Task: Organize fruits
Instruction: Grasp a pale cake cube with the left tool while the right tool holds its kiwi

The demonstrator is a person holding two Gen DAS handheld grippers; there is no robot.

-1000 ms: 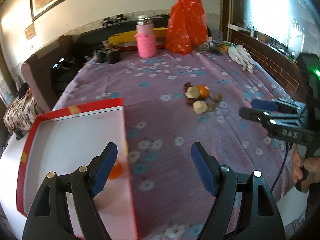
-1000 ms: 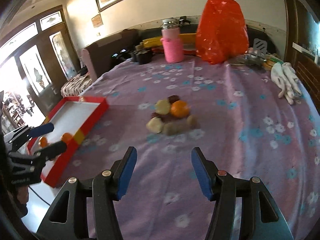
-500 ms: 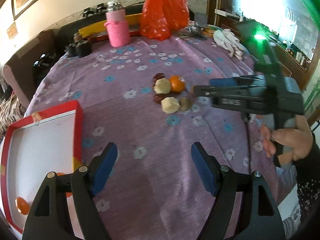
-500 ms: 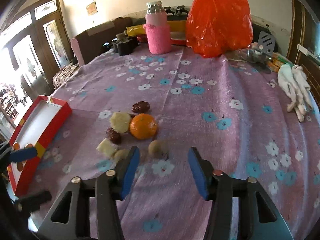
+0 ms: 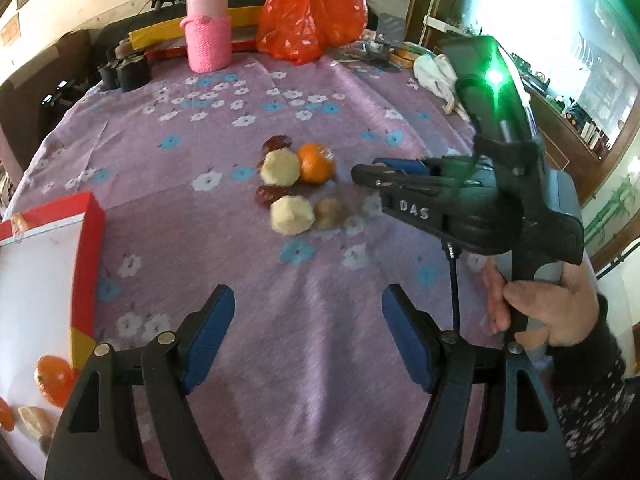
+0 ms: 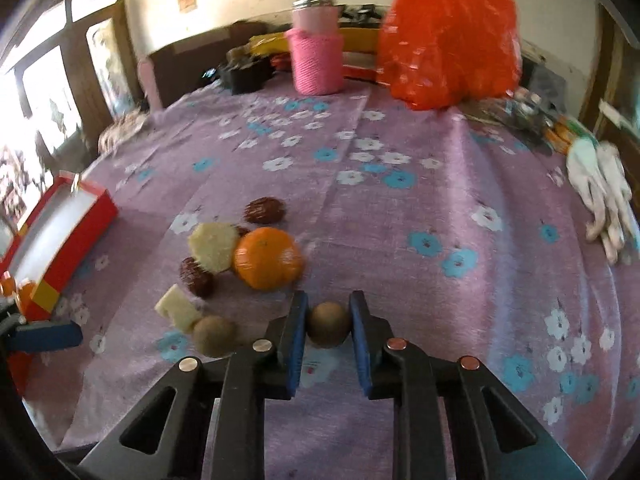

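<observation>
Right gripper (image 6: 329, 326): jaws closed around a small round brown fruit (image 6: 328, 325), blue pads touching both its sides; whether it has left the cloth cannot be told. Just left of it lies a second brown fruit (image 6: 214, 336), touching a pale peeled chunk (image 6: 178, 311); farther off sit a wrinkled dark-red fruit (image 6: 196, 277), a pale peeled fruit (image 6: 213, 246), an orange (image 6: 267, 258) and another dark-red fruit (image 6: 265, 210), all on the desk's purple flowered cloth (image 6: 420, 240). Left gripper (image 5: 308, 338): jaws spread wide, empty, hovering nearer than the pile. The red-rimmed tray (image 5: 86, 248) at the near left already holds oranges (image 5: 54, 380). Judgement: the grasp is the step in hand; the squeeze should stay gentle and centred, the lift straight up, to avoid nudging the neighbouring brown fruit or letting the round one roll out.
</observation>
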